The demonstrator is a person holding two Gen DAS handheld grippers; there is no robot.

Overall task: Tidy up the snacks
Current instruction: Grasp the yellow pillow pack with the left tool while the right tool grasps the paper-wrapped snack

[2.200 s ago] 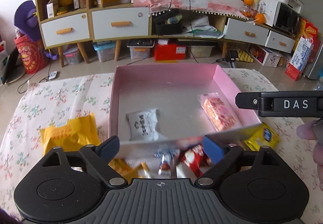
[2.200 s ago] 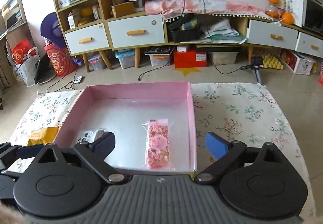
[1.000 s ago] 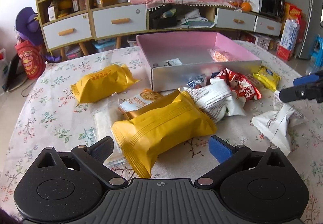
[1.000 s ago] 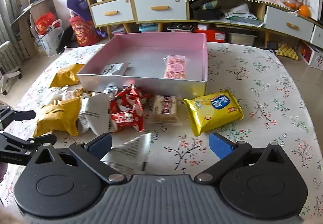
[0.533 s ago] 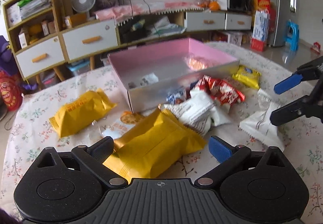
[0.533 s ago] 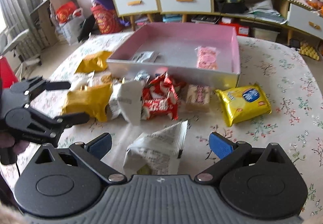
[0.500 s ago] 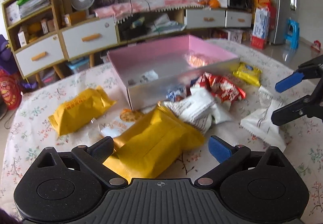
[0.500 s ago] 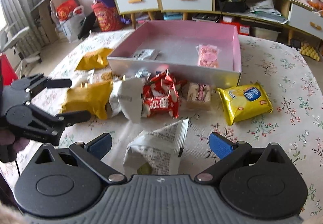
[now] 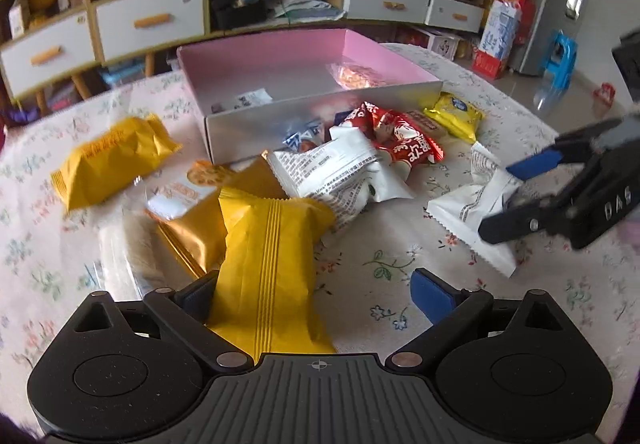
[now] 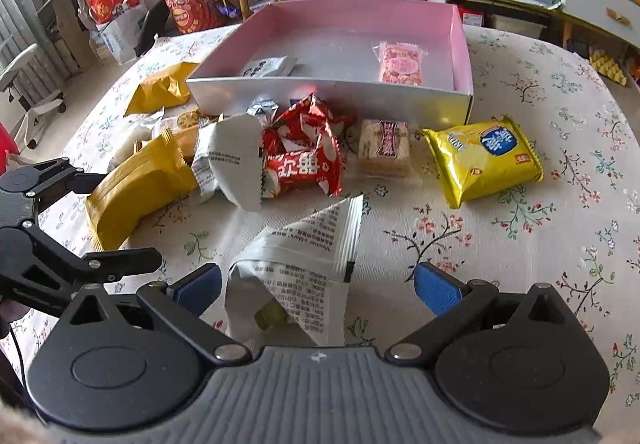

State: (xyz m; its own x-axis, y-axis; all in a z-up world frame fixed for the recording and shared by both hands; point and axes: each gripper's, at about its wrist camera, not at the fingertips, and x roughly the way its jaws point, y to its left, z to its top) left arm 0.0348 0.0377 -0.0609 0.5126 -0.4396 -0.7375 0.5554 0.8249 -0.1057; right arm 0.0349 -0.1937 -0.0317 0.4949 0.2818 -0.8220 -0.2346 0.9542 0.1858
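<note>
My left gripper is open, its fingers on either side of a large yellow packet lying on the floral tablecloth. My right gripper is open too, straddling a white printed packet. That packet also shows in the left wrist view, between the right gripper's fingers. A pink box stands behind the snack pile and holds a pink packet and a small white packet.
Loose snacks lie in front of the box: red packets, a cracker pack, a yellow packet with a blue label, another white packet. A second yellow packet lies left of the box. Bare tablecloth lies to the right.
Both grippers have come down and forward onto the pile. The yellow packet now sits between the left fingers and the white packet between the right fingers. Both stay open.
</note>
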